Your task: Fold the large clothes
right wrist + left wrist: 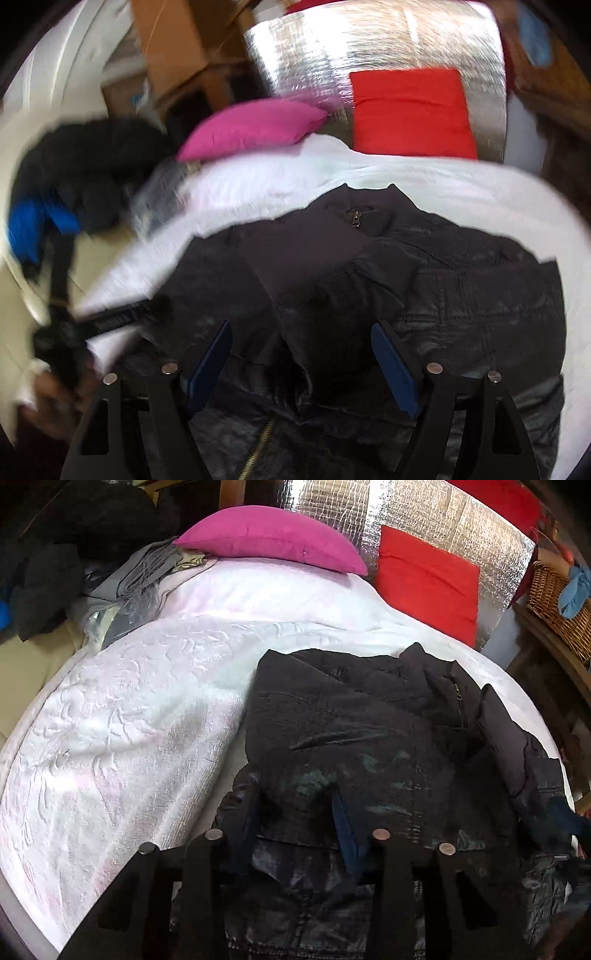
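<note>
A large black jacket (388,746) lies on the white bedspread (147,709), collar toward the pillows, one side folded over its front. My left gripper (295,812) is right over its lower hem; the fingers stand apart with a fold of dark cloth bulging between them, and whether they pinch it I cannot tell. In the blurred right wrist view the jacket (369,277) fills the centre, its collar zipper (354,216) facing away. My right gripper (301,354) is open above the jacket's lower front, blue pads (397,373) wide apart. The left gripper (110,317) shows at the left.
A pink pillow (273,539) and a red cushion (428,583) lie at the bed's head against a silver foil panel (436,513). Grey clothes (140,579) and a dark pile (55,554) sit at the left. A wicker basket (557,605) stands on the right.
</note>
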`<state>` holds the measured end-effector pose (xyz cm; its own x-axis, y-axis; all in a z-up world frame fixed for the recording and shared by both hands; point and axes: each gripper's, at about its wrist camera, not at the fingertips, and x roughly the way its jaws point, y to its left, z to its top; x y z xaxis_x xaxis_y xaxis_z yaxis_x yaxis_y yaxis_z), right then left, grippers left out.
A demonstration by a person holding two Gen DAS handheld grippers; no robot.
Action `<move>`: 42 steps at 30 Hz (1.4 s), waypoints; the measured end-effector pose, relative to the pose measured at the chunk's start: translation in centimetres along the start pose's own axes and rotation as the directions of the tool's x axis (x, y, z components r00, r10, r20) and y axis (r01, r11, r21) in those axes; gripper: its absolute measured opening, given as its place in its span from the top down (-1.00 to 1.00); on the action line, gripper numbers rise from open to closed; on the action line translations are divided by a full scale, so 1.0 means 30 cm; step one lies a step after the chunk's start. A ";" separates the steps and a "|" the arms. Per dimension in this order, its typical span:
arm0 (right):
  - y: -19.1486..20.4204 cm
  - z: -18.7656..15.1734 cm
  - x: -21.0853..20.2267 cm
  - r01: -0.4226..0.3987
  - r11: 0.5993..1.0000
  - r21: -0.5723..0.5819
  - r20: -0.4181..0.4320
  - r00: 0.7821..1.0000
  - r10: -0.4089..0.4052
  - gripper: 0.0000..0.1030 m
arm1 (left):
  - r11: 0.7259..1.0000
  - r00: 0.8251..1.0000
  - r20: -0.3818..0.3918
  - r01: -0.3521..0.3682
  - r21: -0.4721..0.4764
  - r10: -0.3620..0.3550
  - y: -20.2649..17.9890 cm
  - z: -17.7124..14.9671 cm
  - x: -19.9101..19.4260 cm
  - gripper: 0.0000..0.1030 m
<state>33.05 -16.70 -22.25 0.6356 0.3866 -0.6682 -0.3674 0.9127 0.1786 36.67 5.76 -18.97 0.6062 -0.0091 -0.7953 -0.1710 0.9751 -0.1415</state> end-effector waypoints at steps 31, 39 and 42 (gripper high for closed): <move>-0.758 -0.227 0.003 -0.259 0.418 0.871 0.168 0.956 0.242 0.02 | 0.998 0.996 -0.053 0.069 -0.015 -0.070 0.048 -0.006 0.066 0.25; -0.665 -0.125 -0.168 -0.148 0.663 0.734 0.186 0.982 0.013 0.77 | 0.994 0.994 -0.036 0.099 -0.053 -0.101 0.074 -0.008 0.036 0.34; -0.640 -0.123 -0.191 -0.063 0.715 0.696 0.133 0.990 -0.042 0.77 | 0.994 0.994 -0.055 0.095 -0.049 -0.098 0.072 -0.013 0.044 0.29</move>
<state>33.94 -36.94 -24.50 0.7352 0.3621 -0.5730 0.1694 0.7203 0.6726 36.79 7.77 -20.55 0.5762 -0.1168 -0.8089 -0.1506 0.9576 -0.2455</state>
